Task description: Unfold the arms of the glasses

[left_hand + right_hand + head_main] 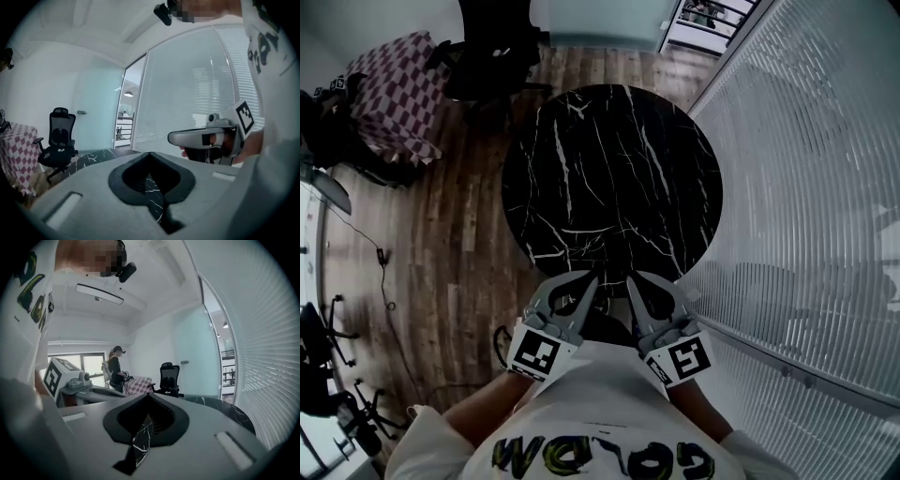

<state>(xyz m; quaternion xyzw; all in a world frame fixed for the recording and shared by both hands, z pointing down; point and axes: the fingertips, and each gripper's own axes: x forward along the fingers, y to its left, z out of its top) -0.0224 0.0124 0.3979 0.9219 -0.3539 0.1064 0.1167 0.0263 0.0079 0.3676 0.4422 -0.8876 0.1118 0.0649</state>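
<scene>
A person holds the left gripper (589, 281) and right gripper (633, 281) side by side at the near edge of a round black table (609, 169), both jaws closed and empty; no view shows the glasses.

Round black marble desk (609, 178) with white veining, on a wood-plank floor (450, 234). White slatted blinds (825, 169) run along the right side. Black office chair (492, 52) beyond the desk, checkered-cloth table (398, 89) just beside it. Frosted glass wall (96, 112) behind the chair, open doorway (124, 122) next to it. Linear ceiling light (99, 294). Cable (380, 253) on the floor, left.
</scene>
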